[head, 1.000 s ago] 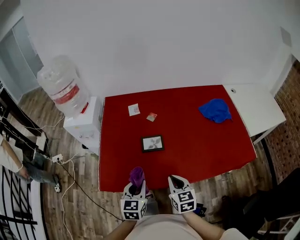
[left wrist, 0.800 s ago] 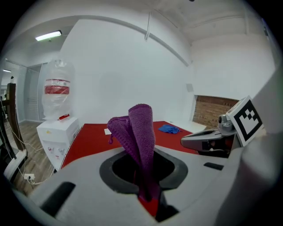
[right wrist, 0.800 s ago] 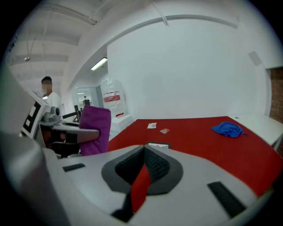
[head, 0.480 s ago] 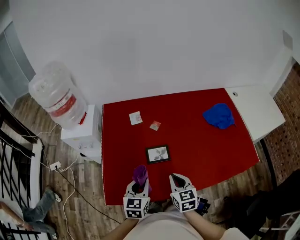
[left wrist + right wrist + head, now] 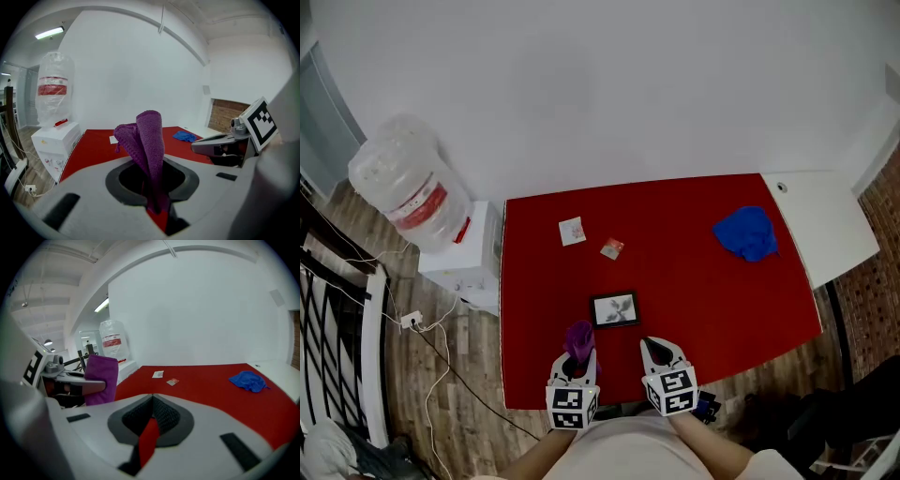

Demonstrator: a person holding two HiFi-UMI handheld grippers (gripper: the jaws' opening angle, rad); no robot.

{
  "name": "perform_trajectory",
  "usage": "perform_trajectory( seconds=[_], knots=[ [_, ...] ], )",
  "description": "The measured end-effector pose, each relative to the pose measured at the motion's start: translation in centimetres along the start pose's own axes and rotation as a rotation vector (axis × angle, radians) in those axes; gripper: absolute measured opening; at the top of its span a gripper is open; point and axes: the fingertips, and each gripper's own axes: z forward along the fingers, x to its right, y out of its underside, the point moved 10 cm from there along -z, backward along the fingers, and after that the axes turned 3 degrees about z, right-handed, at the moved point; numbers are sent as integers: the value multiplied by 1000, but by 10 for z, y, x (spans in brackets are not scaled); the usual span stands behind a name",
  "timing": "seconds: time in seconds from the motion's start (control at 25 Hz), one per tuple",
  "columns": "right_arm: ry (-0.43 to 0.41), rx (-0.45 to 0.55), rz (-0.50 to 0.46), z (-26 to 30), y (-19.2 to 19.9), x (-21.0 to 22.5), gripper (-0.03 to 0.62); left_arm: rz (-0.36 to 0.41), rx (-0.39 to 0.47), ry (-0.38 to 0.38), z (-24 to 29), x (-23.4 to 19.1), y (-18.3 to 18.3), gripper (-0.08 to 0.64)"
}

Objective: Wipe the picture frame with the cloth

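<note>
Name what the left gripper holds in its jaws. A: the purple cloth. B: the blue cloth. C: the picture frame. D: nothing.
A: the left gripper has its jaws shut on the purple cloth, while the blue cloth lies far off on the table.

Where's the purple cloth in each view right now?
Head view: purple cloth low, left of centre, in the left gripper's jaws.
Left gripper view: cloth dead centre, upright between the jaws.
Right gripper view: cloth left of centre, mid height.
Shared landmark: the blue cloth on the red table.
</note>
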Motion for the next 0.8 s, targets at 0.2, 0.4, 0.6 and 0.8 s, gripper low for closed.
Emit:
perform_trajectory(
  seconds=[0.2,0.4,0.6,0.8],
  knots=[
    [-10,-18,-9,11,0,13,5,60,-23,-2,23,-3,-4,61],
    [-19,-33,-20,28,3,26,4,249,-129,35,64,-18,2,61],
    [-23,-39,-6,46,8,35,4,604,-301,57,125,-38,10,61],
    [-33,-51,16,59,21,38,3,958,-474,101,182,-50,26,61]
  ],
)
